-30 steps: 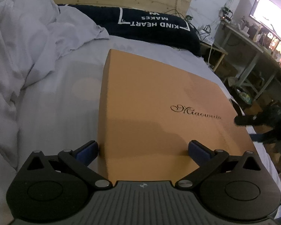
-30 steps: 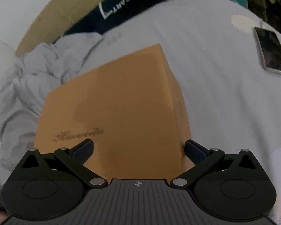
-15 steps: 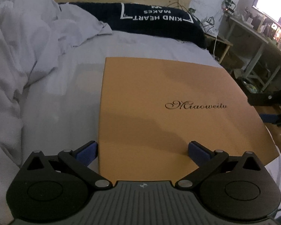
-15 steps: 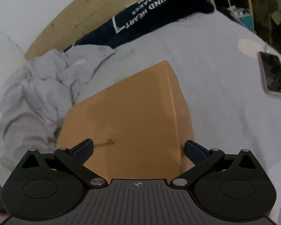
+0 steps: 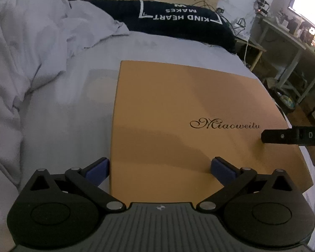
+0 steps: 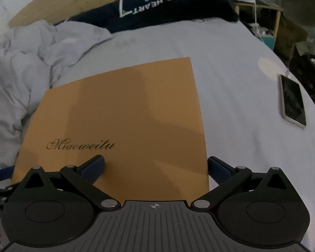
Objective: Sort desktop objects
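A flat orange box [image 5: 178,113] with the script "Miaoweitu" lies on the pale bed sheet; it also shows in the right wrist view [image 6: 124,113]. My left gripper [image 5: 160,168] is open over the box's near left corner, one finger off the left edge, one over the lid. My right gripper [image 6: 156,167] is open over the box's near right corner, its right finger beyond the right edge. A finger of the right gripper [image 5: 283,136] shows at the box's right side in the left wrist view. Neither gripper holds anything.
A phone [image 6: 292,100] lies on the sheet right of the box. A crumpled pale duvet [image 5: 21,63] is on the left. A dark pillow [image 5: 178,23] lies against the wooden headboard. A cluttered desk [image 5: 294,42] stands off the bed's right side.
Both grippers have pulled back and levelled out, so the box looks flatter and farther. The right gripper has swung right, its finger now crossing the box's right edge.
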